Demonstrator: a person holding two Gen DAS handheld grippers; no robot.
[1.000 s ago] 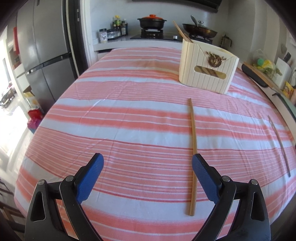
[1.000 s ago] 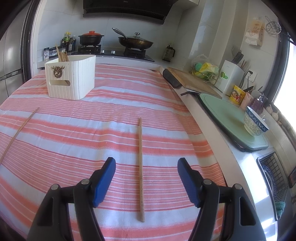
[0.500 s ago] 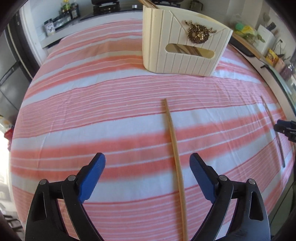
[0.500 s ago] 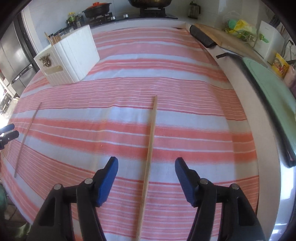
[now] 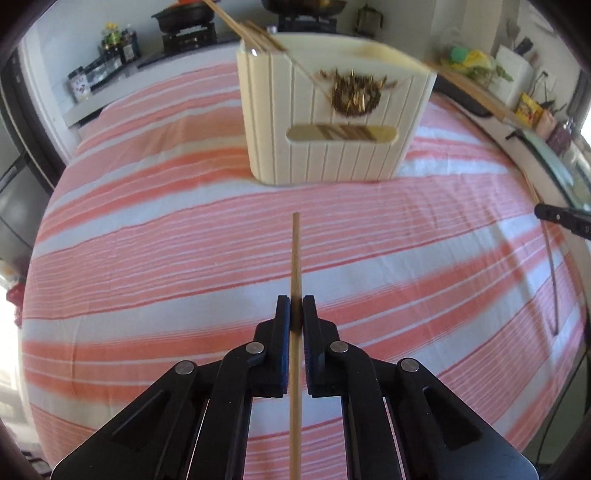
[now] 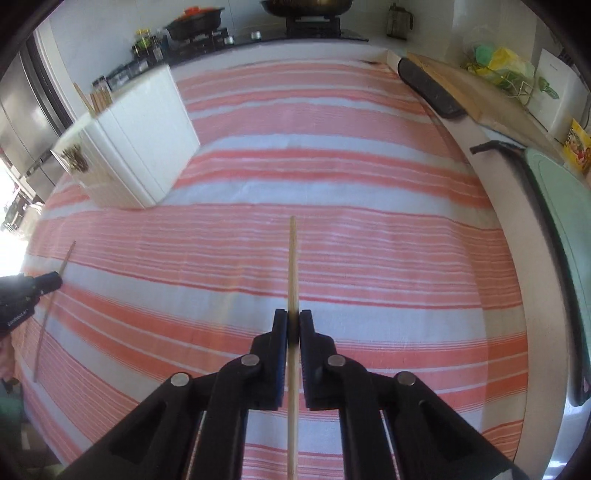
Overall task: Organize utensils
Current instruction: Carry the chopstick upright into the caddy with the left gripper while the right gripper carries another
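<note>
My left gripper is shut on a wooden chopstick that points toward the cream utensil holder, which holds several chopsticks. My right gripper is shut on a second wooden chopstick. The holder shows at the left in the right wrist view. Each gripper appears at the edge of the other view: the right one in the left wrist view, the left one in the right wrist view, each with its chopstick.
A pink and white striped cloth covers the table. A stove with pots stands at the back. A wooden board and a green tray lie along the right counter. A fridge stands at the left.
Both grippers have moved forward and down and closed on their chopsticks. They were open half a second ago.
</note>
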